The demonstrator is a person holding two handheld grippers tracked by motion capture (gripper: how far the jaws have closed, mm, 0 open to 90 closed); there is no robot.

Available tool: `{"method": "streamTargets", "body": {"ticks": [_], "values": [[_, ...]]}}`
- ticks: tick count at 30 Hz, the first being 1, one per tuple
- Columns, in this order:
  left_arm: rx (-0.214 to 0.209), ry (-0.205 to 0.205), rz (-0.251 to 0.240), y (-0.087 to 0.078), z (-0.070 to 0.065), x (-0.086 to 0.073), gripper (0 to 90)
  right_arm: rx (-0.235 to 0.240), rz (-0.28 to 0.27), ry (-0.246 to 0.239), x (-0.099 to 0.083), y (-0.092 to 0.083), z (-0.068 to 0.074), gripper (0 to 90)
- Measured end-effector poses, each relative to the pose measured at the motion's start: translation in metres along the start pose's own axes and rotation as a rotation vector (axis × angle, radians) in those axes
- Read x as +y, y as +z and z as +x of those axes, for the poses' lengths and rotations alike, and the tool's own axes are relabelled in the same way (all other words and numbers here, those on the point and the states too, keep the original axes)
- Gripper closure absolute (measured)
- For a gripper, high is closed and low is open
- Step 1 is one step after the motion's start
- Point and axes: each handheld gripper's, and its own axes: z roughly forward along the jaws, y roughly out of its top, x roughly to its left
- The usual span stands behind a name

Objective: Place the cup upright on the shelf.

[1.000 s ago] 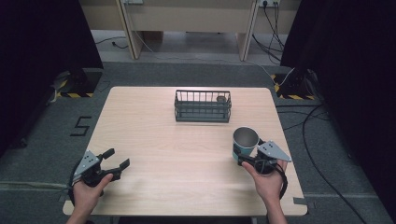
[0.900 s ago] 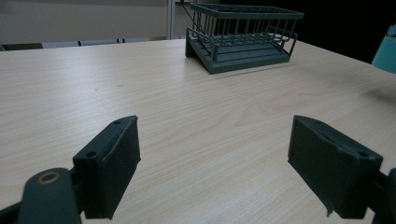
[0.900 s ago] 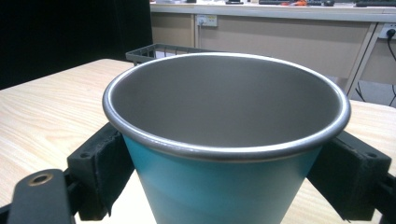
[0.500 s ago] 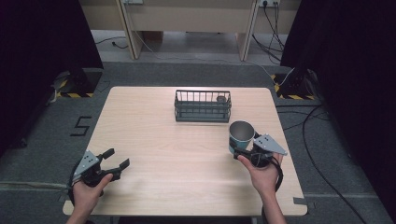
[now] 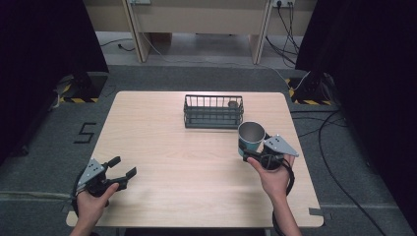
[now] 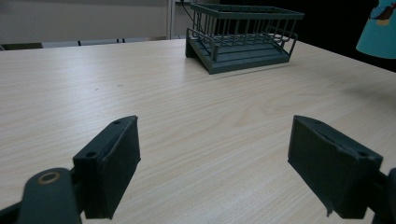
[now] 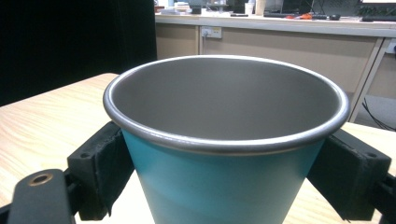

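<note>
As before gripped, the cup [image 5: 251, 136] sits nearer the basket [image 5: 213, 112].

A light wooden table [image 5: 196, 167] stands on grey carpet [image 5: 44, 162], where a "5" [image 5: 84, 132] is marked off its left edge. Black curtains [image 5: 44, 39] hang at both sides. Yellow-and-black striped bases [image 5: 78, 93] sit near the table's far corners, and cables [image 5: 339, 162] trail across the floor at right. A beige counter [image 5: 196, 14] runs along the back wall.
</note>
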Motion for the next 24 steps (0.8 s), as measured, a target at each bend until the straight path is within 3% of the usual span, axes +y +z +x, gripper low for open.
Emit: {"method": "streamTargets", "body": {"ticks": [24], "values": [[-0.001,0.001,-0.002,0.0,0.0,0.0,16.3,0.001,-0.022,0.007,0.016,0.021,-0.001,15.1]]}}
